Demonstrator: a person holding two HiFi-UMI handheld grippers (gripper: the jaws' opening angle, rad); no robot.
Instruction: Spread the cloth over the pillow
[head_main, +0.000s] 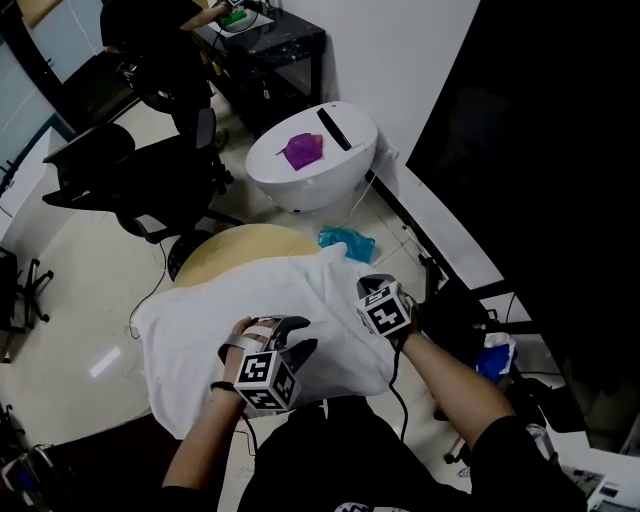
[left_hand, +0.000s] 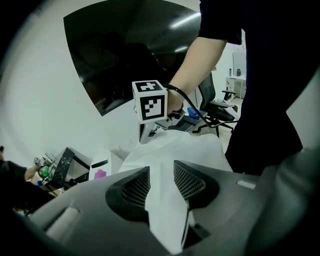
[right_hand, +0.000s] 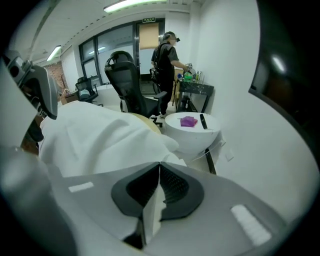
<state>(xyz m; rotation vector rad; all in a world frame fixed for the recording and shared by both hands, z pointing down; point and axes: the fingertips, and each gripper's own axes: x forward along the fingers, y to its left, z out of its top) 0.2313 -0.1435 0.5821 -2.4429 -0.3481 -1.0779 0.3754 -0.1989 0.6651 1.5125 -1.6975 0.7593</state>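
A white cloth (head_main: 250, 305) lies bunched over a bulky shape in front of me. Past its far edge a tan rounded surface (head_main: 235, 245) shows; I cannot tell whether that is the pillow. My left gripper (head_main: 290, 345) is at the cloth's near edge. In the left gripper view a thick fold of the cloth (left_hand: 167, 150) runs between the pads, and the left gripper (left_hand: 161, 172) is shut on it. My right gripper (head_main: 378, 298) is at the cloth's right edge. There the right gripper (right_hand: 159, 172) is shut on a thin flap of the cloth (right_hand: 100, 135).
A white round pod table (head_main: 350, 160) stands beyond, with a purple item (head_main: 302, 150) and a black remote (head_main: 334, 128) on it. A teal rag (head_main: 347, 242) lies on the floor. Black office chairs (head_main: 140, 180) stand left. A person (right_hand: 167, 55) stands by a black cabinet (head_main: 270, 50).
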